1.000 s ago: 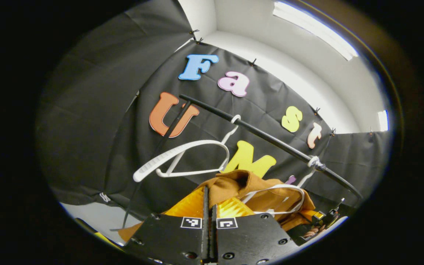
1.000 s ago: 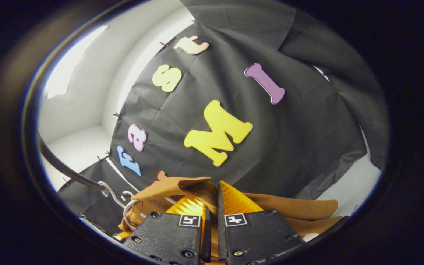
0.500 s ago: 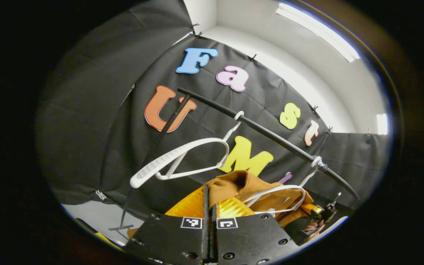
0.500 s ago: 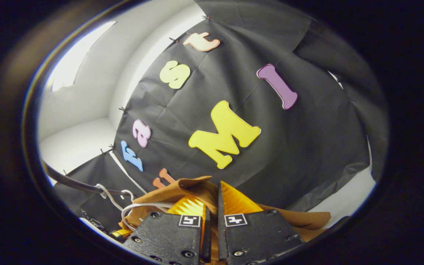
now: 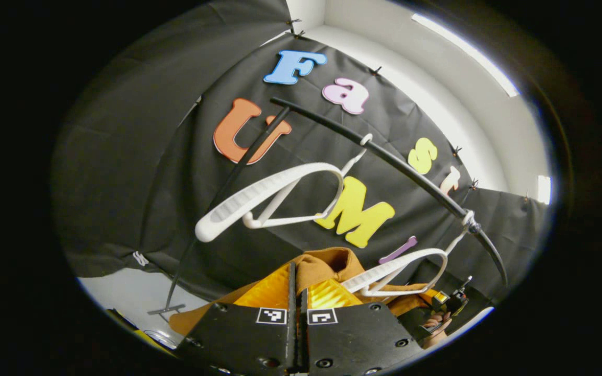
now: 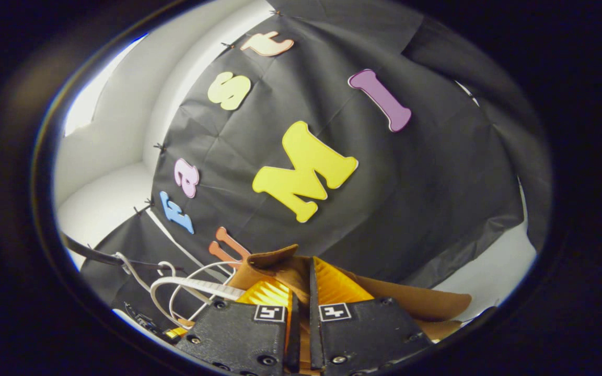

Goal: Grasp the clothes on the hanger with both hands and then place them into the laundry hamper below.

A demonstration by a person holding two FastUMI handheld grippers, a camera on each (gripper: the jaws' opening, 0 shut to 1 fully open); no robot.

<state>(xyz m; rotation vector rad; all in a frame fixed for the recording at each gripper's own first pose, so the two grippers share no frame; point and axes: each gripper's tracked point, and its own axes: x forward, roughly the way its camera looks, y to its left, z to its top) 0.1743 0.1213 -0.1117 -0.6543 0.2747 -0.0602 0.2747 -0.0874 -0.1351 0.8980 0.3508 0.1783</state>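
Two grippers, left (image 5: 297,284) and right (image 6: 301,284), each stay clenched on the brown garment (image 5: 327,263). Since a moment ago it has slipped lower off the white hanger (image 5: 400,269), now nearly bare on the rail (image 5: 411,175). Next, I'd guess: down to the hamper.

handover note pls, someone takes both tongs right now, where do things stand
Left tongs: shut on the brown garment.
Right tongs: shut on the same garment at another spot.
Two white hangers hang on the black rail: the far one is bare, and the near one looks clear of the cloth.
Done: both grasps, garment apparently off its hanger.
Left: lower it into the hamper and release. The hamper is out of frame, so find it first.
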